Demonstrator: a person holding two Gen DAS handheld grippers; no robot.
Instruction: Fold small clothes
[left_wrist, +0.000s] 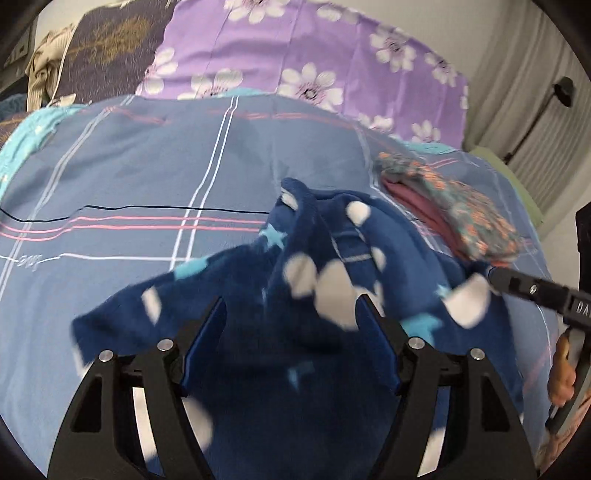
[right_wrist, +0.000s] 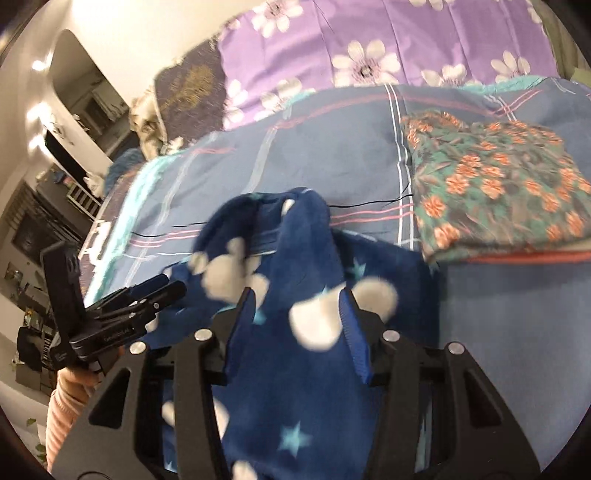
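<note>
Bunching blue starry garment (left_wrist: 295, 332) between spread left tool (left_wrist: 293, 321), right tool (right_wrist: 297, 312) likewise, floral stack's (right_wrist: 495, 188) top plain only rightward.

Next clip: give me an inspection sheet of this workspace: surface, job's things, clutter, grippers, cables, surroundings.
Surface: bed with blue plaid sheet.
Job's things: navy star-print fleece garment, bunched and blurred; folded floral cloth on a red folded piece.
Clutter: purple flowered bedding, dark patterned cushion, beige striped cloth.
Grippers: left hand-held gripper and right hand-held gripper both have the fleece between the fingers; closure unclear.
Cables: nothing seen.
Surroundings: curtain, shelves.
</note>
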